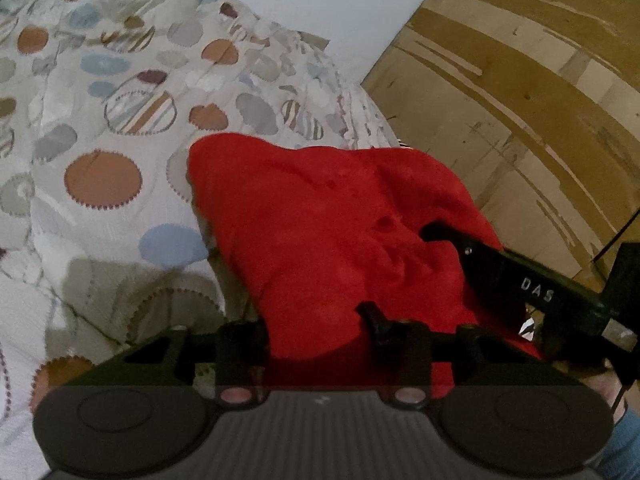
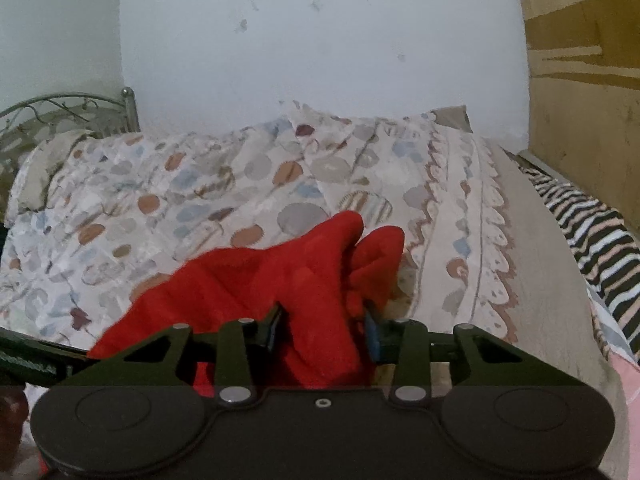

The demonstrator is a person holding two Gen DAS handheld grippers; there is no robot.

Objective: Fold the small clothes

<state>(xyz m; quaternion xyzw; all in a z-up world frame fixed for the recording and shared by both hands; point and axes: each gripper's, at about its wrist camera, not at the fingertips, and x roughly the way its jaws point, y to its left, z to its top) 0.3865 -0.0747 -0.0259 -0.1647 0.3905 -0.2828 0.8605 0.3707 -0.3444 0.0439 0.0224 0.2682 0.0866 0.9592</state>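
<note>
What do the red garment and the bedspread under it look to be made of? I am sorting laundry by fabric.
The red garment looks like soft fleece or plush: matte, fuzzy surface, thick rounded folds, no visible weave. The bedspread looks like woven cotton with a crinkled texture, matte, printed or stitched with circles that have toothed edges. Neither can be confirmed by sight alone.

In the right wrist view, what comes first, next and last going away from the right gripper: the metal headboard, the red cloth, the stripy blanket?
1. red cloth, between the right gripper fingers.
2. stripy blanket, right edge.
3. metal headboard, far left by the wall.
</note>
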